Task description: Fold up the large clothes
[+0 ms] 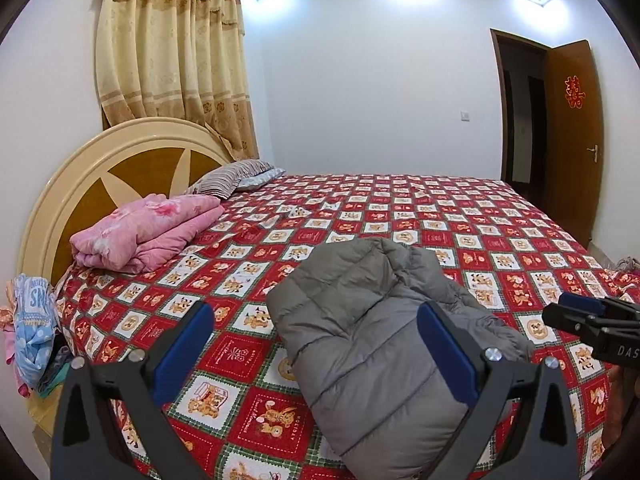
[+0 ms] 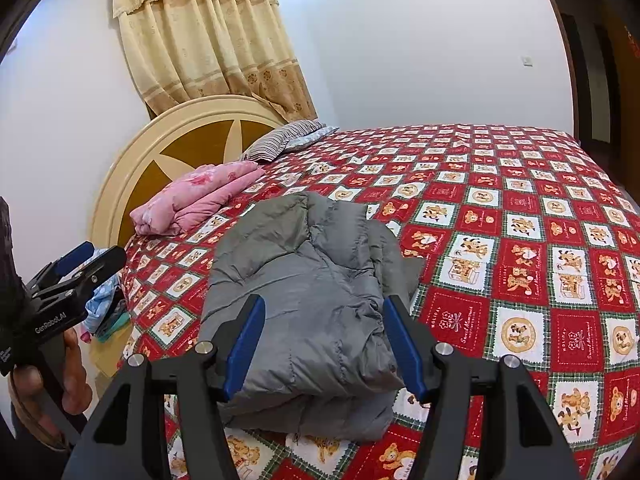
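Note:
A grey puffer jacket (image 1: 372,332) lies folded into a compact bundle on the red patchwork bedspread (image 1: 500,232), near the bed's front edge. It also shows in the right wrist view (image 2: 312,280). My left gripper (image 1: 316,316) is open and empty, held above the jacket's left part. It shows at the left edge of the right wrist view (image 2: 90,256). My right gripper (image 2: 324,312) is open and empty, above the jacket's near end. It shows at the right edge of the left wrist view (image 1: 560,312). Neither gripper touches the jacket.
A folded pink quilt (image 1: 144,228) and a striped pillow (image 1: 236,178) lie by the round headboard (image 1: 60,184). A pile of clothes (image 1: 32,328) sits on a stand left of the bed. A brown door (image 1: 572,136) stands open at the far right.

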`<control>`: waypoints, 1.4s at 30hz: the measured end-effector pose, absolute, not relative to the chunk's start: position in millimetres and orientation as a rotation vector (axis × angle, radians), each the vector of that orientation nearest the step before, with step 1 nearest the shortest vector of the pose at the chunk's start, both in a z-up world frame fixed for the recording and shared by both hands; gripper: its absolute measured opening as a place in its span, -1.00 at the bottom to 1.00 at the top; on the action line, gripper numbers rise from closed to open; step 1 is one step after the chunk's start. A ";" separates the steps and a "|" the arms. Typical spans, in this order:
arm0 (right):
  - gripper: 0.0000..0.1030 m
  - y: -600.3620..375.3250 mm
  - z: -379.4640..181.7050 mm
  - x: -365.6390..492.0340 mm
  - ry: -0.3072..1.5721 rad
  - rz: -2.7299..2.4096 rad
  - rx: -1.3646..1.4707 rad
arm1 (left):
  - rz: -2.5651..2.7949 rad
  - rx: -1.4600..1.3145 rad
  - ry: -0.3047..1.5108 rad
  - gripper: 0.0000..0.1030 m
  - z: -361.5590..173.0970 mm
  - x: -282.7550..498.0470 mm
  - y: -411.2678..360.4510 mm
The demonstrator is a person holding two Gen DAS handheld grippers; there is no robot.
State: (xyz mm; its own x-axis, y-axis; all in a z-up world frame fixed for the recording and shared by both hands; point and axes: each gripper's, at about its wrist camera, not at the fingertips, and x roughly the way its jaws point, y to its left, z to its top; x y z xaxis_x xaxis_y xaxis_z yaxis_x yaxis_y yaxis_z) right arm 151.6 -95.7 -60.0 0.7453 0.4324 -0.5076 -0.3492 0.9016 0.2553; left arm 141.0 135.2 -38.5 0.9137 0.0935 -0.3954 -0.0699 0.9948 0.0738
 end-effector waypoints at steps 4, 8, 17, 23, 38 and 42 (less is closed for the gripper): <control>0.20 -95.3 -61.1 150.2 0.590 0.431 0.146 | 0.086 0.057 0.417 1.00 -39.7 141.4 134.3; 0.20 -95.3 -61.5 149.8 0.592 0.430 0.150 | 0.086 0.058 0.418 1.00 -39.9 141.1 133.6; 0.20 -95.9 -62.7 150.0 0.593 0.430 0.150 | 0.087 0.057 0.418 1.00 -39.9 141.2 133.5; 0.20 -96.2 -63.6 149.2 0.593 0.431 0.151 | 0.085 0.057 0.419 1.00 -40.6 140.8 134.0; 0.20 -94.3 -67.8 147.1 0.601 0.435 0.154 | 0.085 0.057 0.427 1.00 -46.0 140.7 139.0; 0.20 -94.2 -67.9 147.1 0.599 0.435 0.155 | 0.086 0.057 0.428 1.00 -45.9 140.9 138.4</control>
